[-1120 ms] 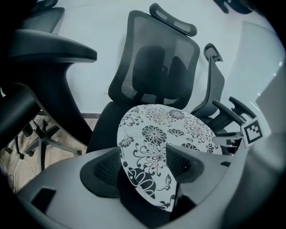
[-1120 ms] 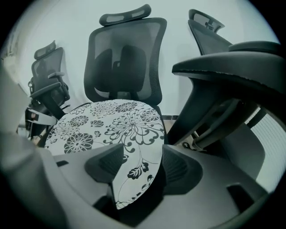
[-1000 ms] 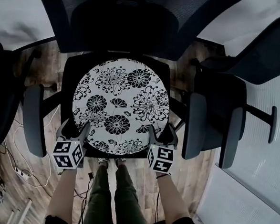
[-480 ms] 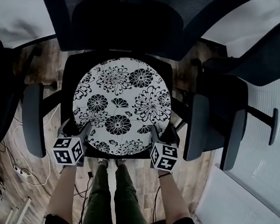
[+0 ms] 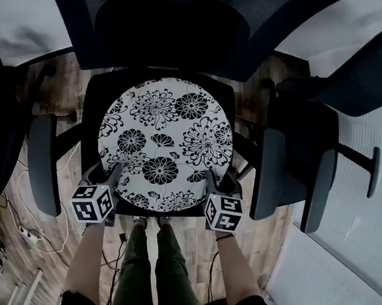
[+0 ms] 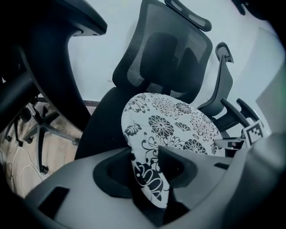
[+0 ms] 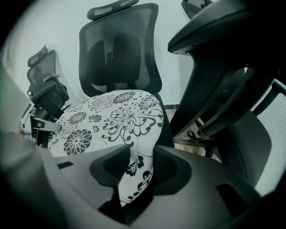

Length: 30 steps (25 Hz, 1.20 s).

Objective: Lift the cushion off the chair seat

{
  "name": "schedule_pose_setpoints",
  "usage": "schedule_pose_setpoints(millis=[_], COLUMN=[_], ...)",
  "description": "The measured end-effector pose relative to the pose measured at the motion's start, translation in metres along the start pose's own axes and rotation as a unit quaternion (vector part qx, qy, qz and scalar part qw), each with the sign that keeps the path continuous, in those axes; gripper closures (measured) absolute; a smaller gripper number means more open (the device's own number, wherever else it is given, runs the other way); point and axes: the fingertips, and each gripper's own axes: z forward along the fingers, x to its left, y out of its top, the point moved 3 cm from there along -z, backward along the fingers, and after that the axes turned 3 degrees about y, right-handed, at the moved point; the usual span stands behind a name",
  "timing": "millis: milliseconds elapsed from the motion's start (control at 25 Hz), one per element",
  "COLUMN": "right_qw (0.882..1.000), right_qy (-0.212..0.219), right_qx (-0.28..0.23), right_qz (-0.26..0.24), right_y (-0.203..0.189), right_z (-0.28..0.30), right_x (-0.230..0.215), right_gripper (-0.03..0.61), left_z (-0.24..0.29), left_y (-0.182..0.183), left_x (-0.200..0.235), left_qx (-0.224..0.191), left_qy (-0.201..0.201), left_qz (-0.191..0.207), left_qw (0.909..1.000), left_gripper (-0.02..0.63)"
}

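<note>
Both jaw pairs have just been closing. The left gripper is now pinching the front-left rim of the round floral cushion. The right gripper is pinching the front-right rim. In each gripper view the rim is bunching into a narrow fold between the pads, which are pressing on it from both sides at a part-closed width.

Judgement: the grasp step is finishing. Both grips are looking seated, so raising the cushion is coming next. It is soft, so it is probably going to sag in the middle between the two holds.

The cushion is lying flat on the black office chair seat and is covering most of it, not yet lifted. Only a dark margin of seat is showing along the left, right and front edges. The armrests are flanking it, and the mesh backrest is rising behind.

Room: a wood-plank floor is showing under the chair, with cables trailing at lower left. A second office chair is standing just beside the first, on its right. The wall behind is pale.
</note>
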Motion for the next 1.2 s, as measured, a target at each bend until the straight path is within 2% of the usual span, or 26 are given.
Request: schedule_pose_setpoints(millis=[80, 160, 400, 720, 1200], right_qw=[1.000, 1.000, 1.000, 0.999, 0.997], right_qy=[0.000, 0.003, 0.008, 0.000, -0.006], right_qx=[-0.002, -0.005, -0.024, -0.040, -0.074], right_qz=[-0.008, -0.010, -0.015, -0.030, -0.011], right_y=[0.003, 0.005, 0.008, 0.011, 0.007], right_z=[0.000, -0.001, -0.005, -0.011, -0.013], right_x=[0.002, 0.003, 0.005, 0.010, 0.010], right_gripper=[0.474, 0.509, 0.535, 0.538, 0.538], left_z=[-0.001, -0.001, -0.007, -0.018, -0.019], left_y=[0.001, 0.003, 0.007, 0.013, 0.011], left_x=[0.001, 0.000, -0.005, -0.008, -0.007], left_qx=[-0.001, -0.003, -0.020, -0.052, -0.077], left_qy=[0.001, -0.001, 0.002, -0.002, -0.009], left_qz=[0.010, 0.017, 0.026, 0.037, 0.045], left_qw=[1.0000, 0.9998, 0.9995, 0.9979, 0.9960], left_gripper=[0.540, 0.573, 0.584, 0.586, 0.586])
